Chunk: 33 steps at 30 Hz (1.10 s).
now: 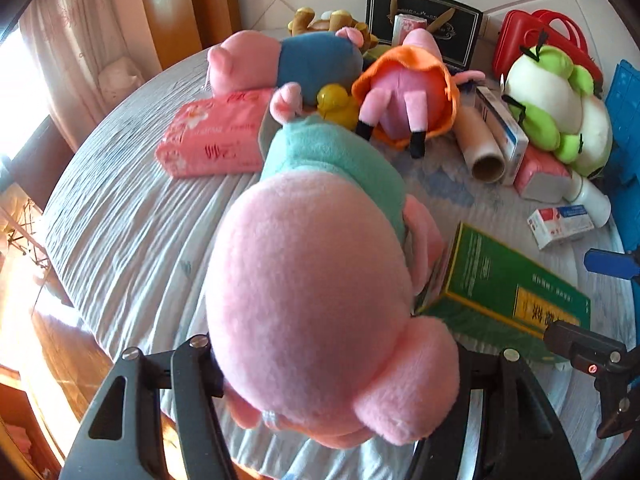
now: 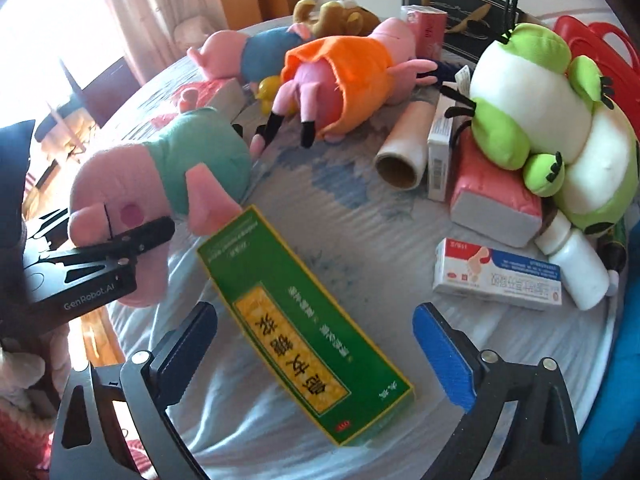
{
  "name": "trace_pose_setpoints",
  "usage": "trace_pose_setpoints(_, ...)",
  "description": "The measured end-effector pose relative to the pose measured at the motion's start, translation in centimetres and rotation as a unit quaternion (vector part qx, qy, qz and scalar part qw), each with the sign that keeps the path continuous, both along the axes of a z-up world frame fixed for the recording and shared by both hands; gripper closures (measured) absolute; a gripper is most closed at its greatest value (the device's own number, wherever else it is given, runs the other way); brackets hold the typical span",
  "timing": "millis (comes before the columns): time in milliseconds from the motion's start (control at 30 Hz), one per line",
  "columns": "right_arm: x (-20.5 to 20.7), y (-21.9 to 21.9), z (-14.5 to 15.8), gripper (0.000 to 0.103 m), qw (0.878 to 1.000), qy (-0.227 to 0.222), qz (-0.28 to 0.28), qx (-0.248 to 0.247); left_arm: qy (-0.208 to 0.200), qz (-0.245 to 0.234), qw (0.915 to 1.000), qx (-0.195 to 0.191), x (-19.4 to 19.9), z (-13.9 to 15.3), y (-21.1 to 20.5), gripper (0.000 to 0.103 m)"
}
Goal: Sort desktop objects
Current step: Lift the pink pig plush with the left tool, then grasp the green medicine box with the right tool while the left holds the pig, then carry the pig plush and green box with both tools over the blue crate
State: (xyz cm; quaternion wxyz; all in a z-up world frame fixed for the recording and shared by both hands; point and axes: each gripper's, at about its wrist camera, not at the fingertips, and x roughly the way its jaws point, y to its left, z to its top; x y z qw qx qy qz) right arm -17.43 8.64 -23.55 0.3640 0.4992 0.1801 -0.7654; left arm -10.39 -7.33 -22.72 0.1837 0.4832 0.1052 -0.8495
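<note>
Up close, the left gripper (image 1: 332, 364) is clamped on the head of the pink pig plush in the teal shirt (image 1: 316, 280), whose round head fills the space between the two black fingers while its body stretches away over the pale quilted tabletop (image 1: 132, 236). From the right wrist view the same pig (image 2: 160, 184) hangs at the left, one of the left gripper's fingers (image 2: 136, 236) pressed against its snout, and its arm reaches down to the near corner of the green box (image 2: 304, 328). That box lies flat and diagonal on the cloth, its far end running up between the spread blue pads of the right gripper (image 2: 316, 356), which stands wide and holds nothing. Farther back lie a pig in a blue shirt (image 1: 288, 60), a pig in an orange dress (image 1: 404, 92), a yellow duck (image 1: 336, 104) between them, and a pink tissue pack (image 1: 216, 136). To the right are a cardboard roll (image 2: 404, 152), a green and white frog plush (image 2: 532, 108), a white bottle (image 2: 576, 264) and a small red and white box (image 2: 496, 276).
</note>
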Motion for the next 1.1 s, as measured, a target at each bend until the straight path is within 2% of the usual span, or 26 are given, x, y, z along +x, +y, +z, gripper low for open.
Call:
trace_pose_setpoints(67,0.3,0.5,-1.1,0.001,1.0,-0.001,0.011,0.015,0.003,0.016,0.9998,0.008,0.6,-0.3,0.6,0.041)
trace_pose_setpoints(167,0.1,0.7,-2.4,0.001,0.999,-0.002,0.018,0.027,0.008,0.022,0.9997,0.0,0.6,-0.2,1.7,0.041)
trace_pose_setpoints(333,-0.6,0.1,-3.4,0.001,1.0,0.004,0.023,0.012,0.015,0.03,0.9994,-0.013,0.2,-0.1,2.5,0.041)
trace_pose_setpoints(367,-0.7,0.0,-3.6,0.014,1.0,0.0,0.024,0.008,0.017,0.033,0.9992,-0.014,0.2,0.0,2.6,0.041)
trace_pose_setpoints(400,-0.7,-0.1,-3.7,0.036,1.0,-0.004,0.022,0.004,0.019,0.035,0.9991,-0.016,0.2,0.3,2.5,0.041)
trace_pose_setpoints(467,-0.6,-0.4,-3.6,0.049,1.0,0.003,0.015,0.008,0.028,0.035,0.9988,-0.019,0.1,1.0,2.5,0.041)
trace_pose_setpoints(500,-0.6,-0.4,-3.3,0.049,1.0,0.008,0.011,0.005,0.033,0.033,0.9986,-0.023,0.1,1.5,2.6,0.041)
trace_pose_setpoints(667,-0.2,0.5,0.3,0.049,0.999,0.033,-0.007,-0.035,0.066,0.022,0.9968,-0.04,0.1,5.0,3.0,0.041)
trace_pose_setpoints(833,-0.3,1.2,5.4,0.049,0.994,0.076,-0.031,-0.066,0.119,-0.009,0.9908,-0.065,-0.5,10.7,3.6,0.042)
trace_pose_setpoints(967,-0.6,1.3,9.6,0.049,0.988,0.115,-0.057,-0.083,0.159,-0.041,0.9832,-0.079,-1.5,14.8,3.9,0.043)
trace_pose_setpoints(1100,-0.9,2.0,13.7,0.049,0.978,0.156,-0.097,-0.097,0.199,-0.089,0.9714,-0.093,-3.0,18.4,4.3,0.043)
